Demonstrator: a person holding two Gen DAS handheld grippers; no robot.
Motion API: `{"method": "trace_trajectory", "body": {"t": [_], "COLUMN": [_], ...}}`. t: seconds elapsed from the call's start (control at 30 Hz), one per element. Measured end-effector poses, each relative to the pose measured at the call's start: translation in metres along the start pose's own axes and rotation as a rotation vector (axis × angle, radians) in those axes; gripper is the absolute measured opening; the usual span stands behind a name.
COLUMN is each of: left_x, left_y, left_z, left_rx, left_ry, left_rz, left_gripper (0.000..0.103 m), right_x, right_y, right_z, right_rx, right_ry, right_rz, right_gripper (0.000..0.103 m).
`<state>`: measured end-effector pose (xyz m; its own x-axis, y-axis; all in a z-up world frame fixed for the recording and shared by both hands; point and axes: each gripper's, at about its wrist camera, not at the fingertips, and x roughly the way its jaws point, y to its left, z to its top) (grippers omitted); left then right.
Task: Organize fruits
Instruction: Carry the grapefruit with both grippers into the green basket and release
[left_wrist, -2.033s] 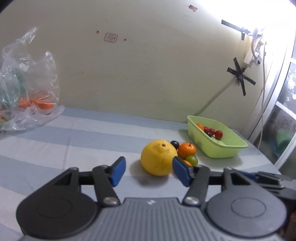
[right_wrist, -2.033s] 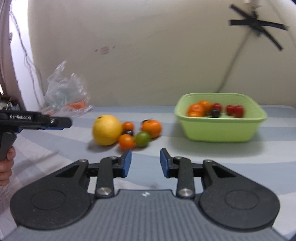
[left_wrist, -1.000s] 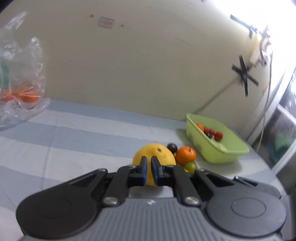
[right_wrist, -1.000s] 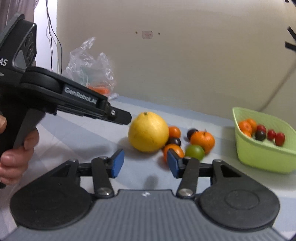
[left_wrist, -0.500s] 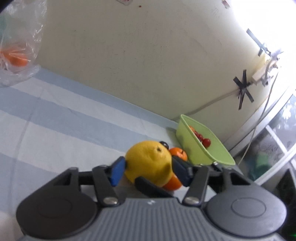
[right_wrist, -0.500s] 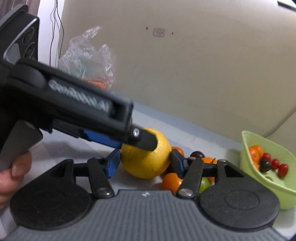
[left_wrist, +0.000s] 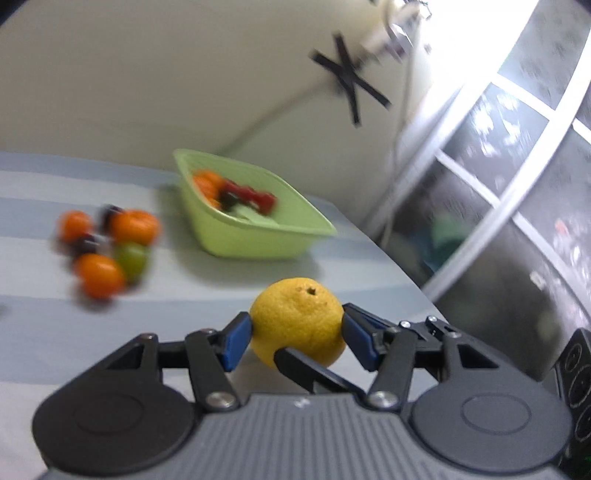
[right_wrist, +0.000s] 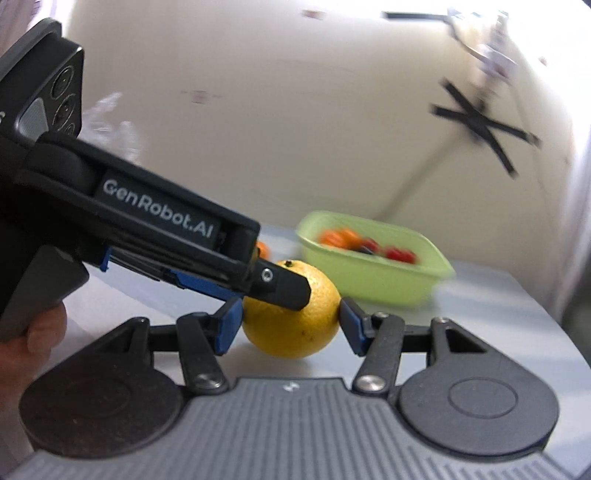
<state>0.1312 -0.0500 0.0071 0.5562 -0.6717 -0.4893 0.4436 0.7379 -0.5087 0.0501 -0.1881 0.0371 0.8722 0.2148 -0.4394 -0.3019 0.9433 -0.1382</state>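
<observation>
I had the grapefruit (left_wrist: 297, 320) pinched from both sides: my left tongs (left_wrist: 295, 341) and right tongs (right_wrist: 290, 326) each clamped on it, crossing at the fruit. It sat just above the striped cloth (left_wrist: 44, 332), in front of the green basket (right_wrist: 369, 280).

Large citrus (left_wrist: 297, 321) before basin (left_wrist: 255, 240), loose fruits (left_wrist: 107, 247) left of basin, on table (left_wrist: 44, 339).

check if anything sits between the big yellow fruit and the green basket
Nothing visible does. The yellow fruit, gripped by both the left gripper and right gripper, faces bare striped cloth before the green basket. The small fruit cluster lies off to the side.
</observation>
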Motion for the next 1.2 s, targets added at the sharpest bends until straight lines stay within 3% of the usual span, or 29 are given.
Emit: {"method": "trace_trajectory", "body": {"t": [0.2,0.33,0.57,0.77,0.9,1.03,1.2], "left_x": [0.022,0.015,0.03,0.035,0.062,0.103,0.134], "left_y": [-0.017,-0.018,-0.024,-0.053,-0.056,-0.032,-0.011], "left_z": [-0.004,-0.004,0.001,0.053,0.098,0.121,0.12], "left_rx": [0.044,0.059,0.066,0.181,0.219,0.15,0.121], "left_ry": [0.046,0.042,0.075,-0.006,-0.049,-0.011,0.042], "left_rz": [0.019,0.044,0.037,0.042,0.068,0.09,0.121], "left_gripper": [0.056,0.064,0.057,0.057,0.058,0.057,0.057], "right_x": [0.006,0.011,0.011,0.011,0.042,0.091,0.125], "right_y": [-0.029,-0.028,-0.038,-0.059,-0.083,-0.107,-0.11], "right_z": [-0.009,-0.011,-0.017,0.016,0.05,0.06,0.052], "right_rx": [0.102,0.086,0.142,0.158,0.139,0.163,0.116], "right_ry": [0.028,0.024,0.033,-0.096,-0.158,-0.089,-0.006], "right_rz": [0.009,0.028,0.048,-0.006,-0.037,-0.011,-0.006], "right_gripper": [0.06,0.066,0.063,0.062,0.063,0.062,0.063]}}
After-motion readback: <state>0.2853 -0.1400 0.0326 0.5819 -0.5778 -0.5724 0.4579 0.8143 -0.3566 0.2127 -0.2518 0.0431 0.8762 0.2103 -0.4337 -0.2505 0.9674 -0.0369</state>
